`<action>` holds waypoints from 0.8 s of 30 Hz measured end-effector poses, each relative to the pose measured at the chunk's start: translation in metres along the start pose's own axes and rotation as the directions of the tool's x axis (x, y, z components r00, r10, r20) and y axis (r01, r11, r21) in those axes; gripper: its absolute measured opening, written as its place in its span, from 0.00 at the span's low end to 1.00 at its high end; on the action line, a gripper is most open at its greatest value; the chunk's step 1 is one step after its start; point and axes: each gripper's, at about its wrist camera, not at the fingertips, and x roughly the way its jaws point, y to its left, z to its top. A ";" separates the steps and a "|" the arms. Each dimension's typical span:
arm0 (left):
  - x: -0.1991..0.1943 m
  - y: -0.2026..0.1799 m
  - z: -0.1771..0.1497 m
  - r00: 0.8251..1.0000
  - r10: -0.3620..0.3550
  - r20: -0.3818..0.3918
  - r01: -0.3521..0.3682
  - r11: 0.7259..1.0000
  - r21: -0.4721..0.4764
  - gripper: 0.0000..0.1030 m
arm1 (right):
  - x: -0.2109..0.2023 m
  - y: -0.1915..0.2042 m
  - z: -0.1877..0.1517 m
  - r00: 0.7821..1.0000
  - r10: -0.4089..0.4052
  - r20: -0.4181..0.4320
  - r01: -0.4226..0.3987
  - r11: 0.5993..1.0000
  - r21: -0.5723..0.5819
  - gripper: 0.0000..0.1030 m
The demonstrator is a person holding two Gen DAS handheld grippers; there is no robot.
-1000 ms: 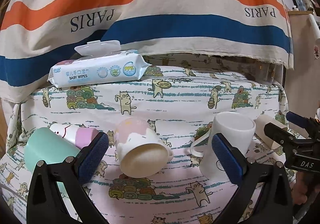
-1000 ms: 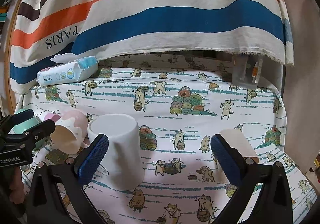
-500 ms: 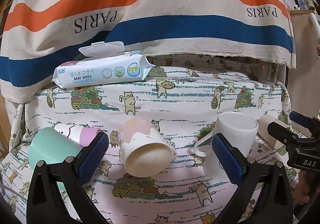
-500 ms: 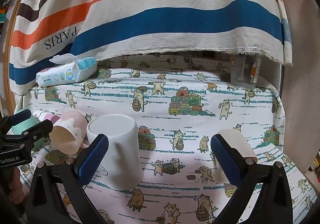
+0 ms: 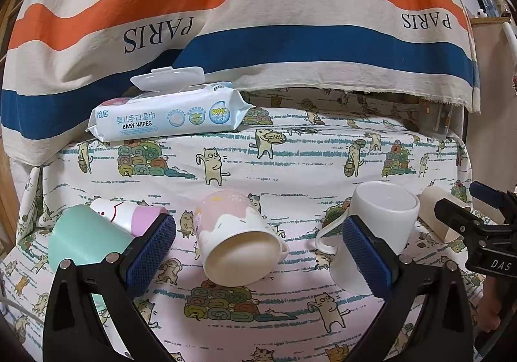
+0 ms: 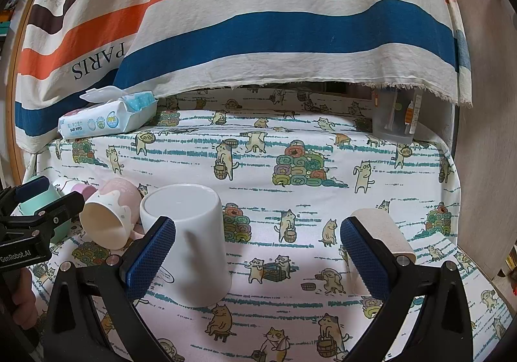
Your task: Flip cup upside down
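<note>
A pink and white cup (image 5: 239,239) lies on its side on the cat-print cloth, mouth toward me, between the fingers of my open left gripper (image 5: 258,252); it also shows in the right wrist view (image 6: 108,212). A white mug (image 5: 376,232) stands upside down to its right, and is seen in the right wrist view (image 6: 187,239) just behind my left fingertip. My right gripper (image 6: 258,252) is open and empty. A mint cup (image 5: 84,239) and a small pink and white cup (image 5: 126,215) lie at the left. A beige cup (image 6: 381,242) lies on its side behind my right fingertip.
A pack of baby wipes (image 5: 168,116) lies at the back left. A striped PARIS cloth (image 5: 258,23) hangs behind the table. A clear container (image 6: 394,119) stands at the back right. A board (image 6: 484,136) borders the right side.
Both grippers have drawn back and slightly down, so the cups sit a little lower and nearer in view. Nothing was taken hold of.
</note>
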 end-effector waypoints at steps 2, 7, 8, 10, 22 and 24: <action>0.000 0.000 0.000 1.000 0.001 -0.002 -0.001 1.000 0.001 0.99 | 0.000 0.000 0.000 1.000 0.000 0.000 0.000 1.000 0.000 1.00; 0.001 0.000 -0.001 1.000 0.002 -0.006 -0.002 1.000 0.002 0.99 | 0.000 0.000 0.000 1.000 0.000 0.000 0.000 1.000 0.000 1.00; 0.001 0.000 0.000 1.000 0.003 -0.006 -0.003 1.000 0.002 0.99 | 0.000 0.000 0.000 1.000 0.000 0.000 0.000 1.000 -0.001 1.00; 0.001 0.000 -0.001 1.000 0.003 -0.007 -0.003 1.000 0.001 0.99 | 0.000 0.000 0.000 1.000 0.000 0.000 0.000 1.000 -0.001 1.00; 0.001 0.000 -0.001 1.000 0.003 -0.009 -0.003 1.000 0.002 0.99 | 0.000 0.000 0.000 1.000 0.000 0.000 0.000 1.000 -0.001 1.00; 0.001 0.000 -0.001 1.000 0.003 -0.009 -0.003 1.000 0.002 0.99 | 0.000 0.000 0.000 1.000 0.000 0.000 0.000 1.000 -0.001 1.00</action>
